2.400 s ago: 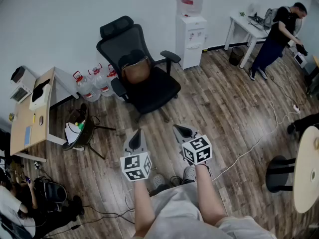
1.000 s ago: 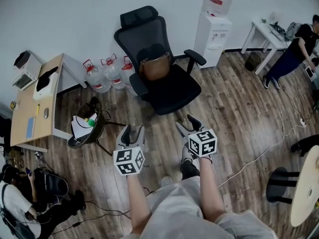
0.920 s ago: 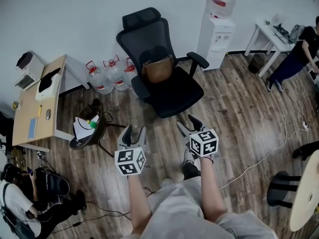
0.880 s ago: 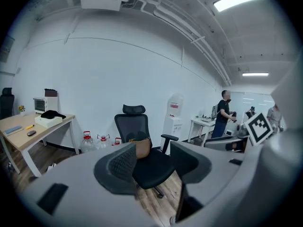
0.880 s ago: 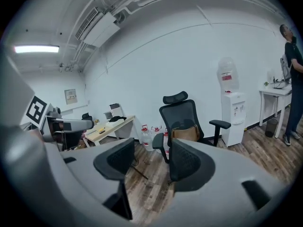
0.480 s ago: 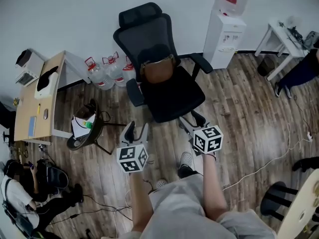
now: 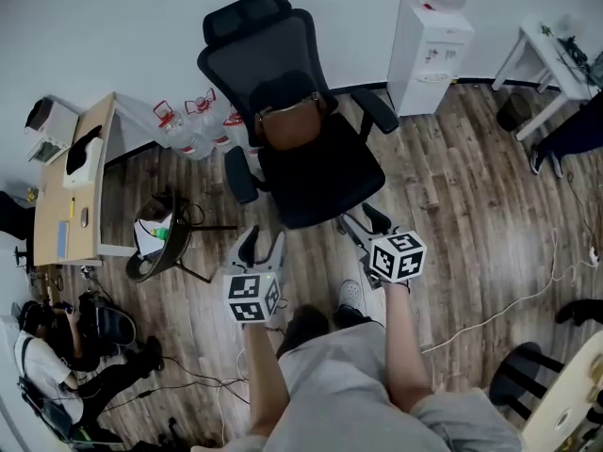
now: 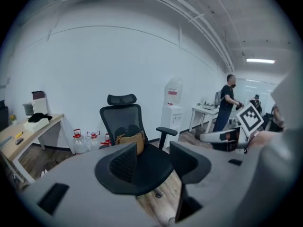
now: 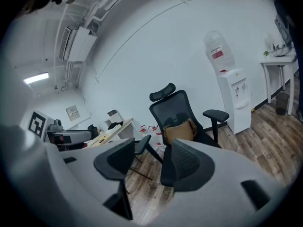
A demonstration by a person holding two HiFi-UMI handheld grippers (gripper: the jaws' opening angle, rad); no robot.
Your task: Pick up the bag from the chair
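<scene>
Left claw (image 7: 262,248), right claw (image 7: 363,229) agape, bag (image 7: 290,125) ahead

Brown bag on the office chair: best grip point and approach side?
Grip the bag along its top edge, coming in from the front, over the chair seat. It stands upright against the backrest, and there is an armrest on each side, so the rear and flanks look blocked. The top is the most exposed part.
</scene>
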